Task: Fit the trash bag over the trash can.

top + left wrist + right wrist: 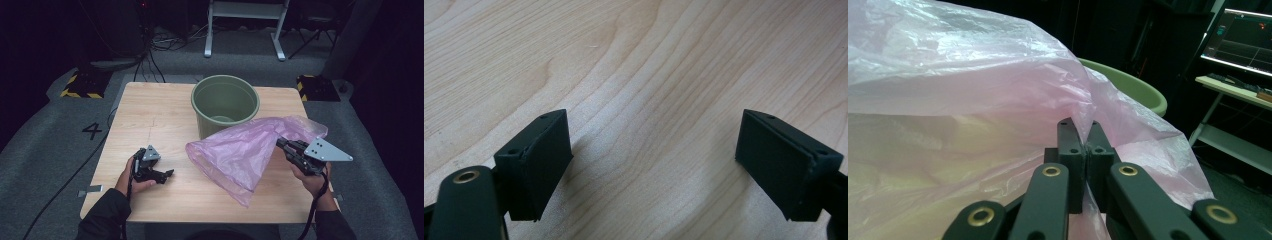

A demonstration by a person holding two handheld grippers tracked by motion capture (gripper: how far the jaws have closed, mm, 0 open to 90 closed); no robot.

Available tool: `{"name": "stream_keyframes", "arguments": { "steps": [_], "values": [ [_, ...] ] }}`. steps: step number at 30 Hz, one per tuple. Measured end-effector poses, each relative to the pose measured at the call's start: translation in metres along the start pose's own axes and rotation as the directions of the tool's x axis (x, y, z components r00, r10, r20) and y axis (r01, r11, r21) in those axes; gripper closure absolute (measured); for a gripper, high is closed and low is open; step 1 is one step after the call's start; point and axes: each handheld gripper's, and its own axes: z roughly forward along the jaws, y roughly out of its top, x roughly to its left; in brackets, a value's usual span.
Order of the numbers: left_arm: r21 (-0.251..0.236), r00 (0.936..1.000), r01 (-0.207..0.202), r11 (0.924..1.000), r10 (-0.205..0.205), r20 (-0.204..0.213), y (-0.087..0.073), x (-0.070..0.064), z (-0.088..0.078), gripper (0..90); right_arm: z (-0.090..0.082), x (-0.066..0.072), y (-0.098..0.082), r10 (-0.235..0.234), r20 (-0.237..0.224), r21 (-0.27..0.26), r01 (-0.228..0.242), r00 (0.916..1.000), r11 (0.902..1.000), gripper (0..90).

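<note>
A thin pink plastic bag (240, 152) hangs lifted over the wooden table (150, 120), its top edge pinched and its body draping down to the tabletop in front of a green bucket (225, 102). My right gripper (281, 144) is shut on the bag's edge; in the right gripper view its jaws (1084, 134) press together with pink film (948, 115) squeezed between them, and the bucket rim (1143, 92) shows behind. My left gripper (167, 174) rests low on the table at the left, open, with bare wood between its pads (541, 160).
The bucket stands upright near the table's far edge, with something pale at its bottom. Cables run along the floor left of the table. A white frame (245, 25) and black-yellow floor weights (82, 85) lie beyond the far edge.
</note>
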Motion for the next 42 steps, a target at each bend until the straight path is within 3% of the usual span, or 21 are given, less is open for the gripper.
{"name": "stream_keyframes", "arguments": {
  "steps": [11,22,30,35,37,42],
  "values": [
    [-0.002,1.0000,0.003,1.0000,-0.003,0.000,0.000,0.000,0.000,14.6,-0.012,0.006,0.018,-0.031,0.008,-0.041,0.031,0.9995,0.9987,89.4],
    [-0.003,1.0000,0.006,1.0000,-0.006,0.000,0.000,0.000,0.000,14.6,-0.001,0.002,0.038,-0.058,0.022,-0.050,0.059,0.9981,0.9970,89.5],
    [0.007,0.9999,-0.009,0.9999,0.009,0.009,0.001,0.001,0.000,14.7,0.009,-0.008,0.053,-0.064,0.064,-0.051,0.068,0.9958,0.9964,89.5],
    [0.029,0.9988,-0.033,0.9990,0.032,0.038,0.003,0.002,-0.001,15.0,0.018,-0.020,0.061,-0.038,0.084,-0.045,0.042,0.9957,0.9981,89.5],
    [0.039,0.9989,-0.032,0.9987,0.031,0.037,0.004,0.003,-0.001,17.2,0.020,-0.026,0.065,-0.037,0.114,-0.034,0.041,0.9928,0.9986,89.5],
    [0.003,0.9974,-0.065,0.9979,0.065,0.032,0.011,-0.001,-0.009,18.2,0.022,-0.034,0.067,-0.015,0.138,-0.028,0.019,0.9904,0.9994,89.5]
  ]
}}
